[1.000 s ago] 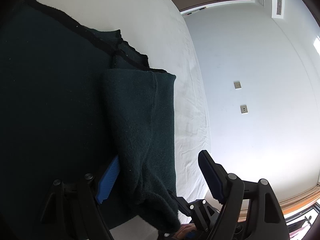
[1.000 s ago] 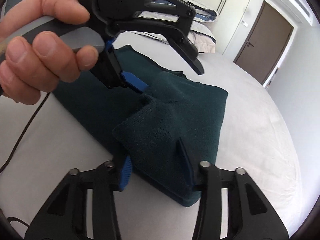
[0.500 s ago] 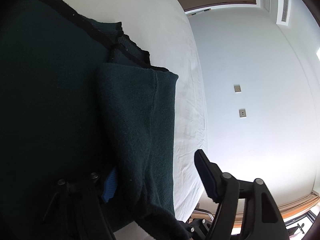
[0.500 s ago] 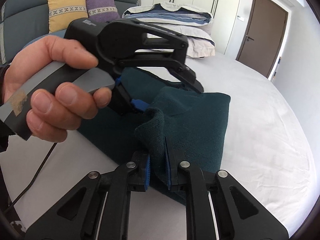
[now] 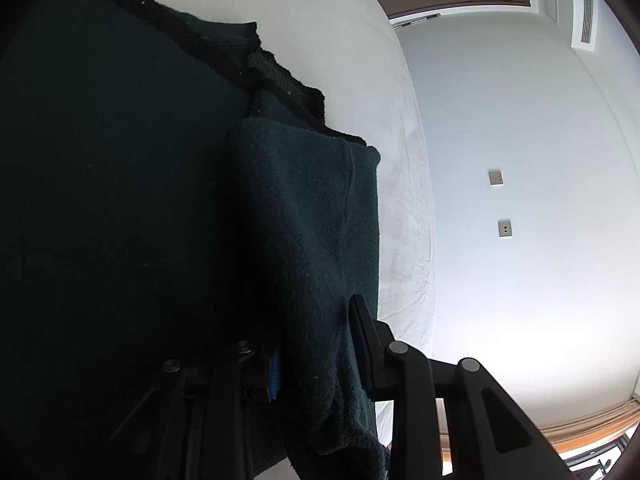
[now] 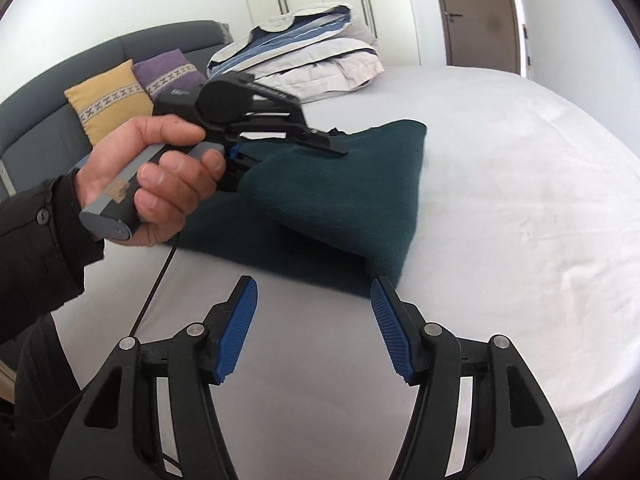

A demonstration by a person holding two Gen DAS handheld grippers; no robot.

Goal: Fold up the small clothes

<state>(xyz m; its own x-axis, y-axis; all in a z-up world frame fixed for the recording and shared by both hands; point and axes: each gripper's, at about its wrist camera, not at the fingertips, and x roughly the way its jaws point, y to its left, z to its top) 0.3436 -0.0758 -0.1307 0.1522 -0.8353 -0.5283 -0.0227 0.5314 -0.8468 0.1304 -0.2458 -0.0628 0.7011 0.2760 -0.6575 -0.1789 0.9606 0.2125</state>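
**Right gripper lets go as the left one closes on the fold**

A second ago the right gripper (image 6: 314,328) was pinched on the near corner of the dark green garment (image 6: 344,196); its jaws have just been opening, and it now stands back from the cloth with its blue pads (image 6: 236,328) apart and nothing between them. The left gripper (image 5: 316,356) has gone the other way: its jaws have just been closing, and in its own view the folded flap (image 5: 308,240) runs between the two fingers, which appear to press on it from both sides. In the right wrist view, the person's hand (image 6: 160,184) holds that gripper at the far left edge of the flap.

The garment lies on the white bed sheet (image 6: 520,200), already doubled, the upper layer sitting on a wider lower one. Beyond it, folded bedding (image 6: 316,52) and two cushions (image 6: 136,88) rest by the grey headboard (image 6: 60,84).

The hand-over suggests the flap is now the left gripper's to carry or smooth, leaving the right free to take a new hold.
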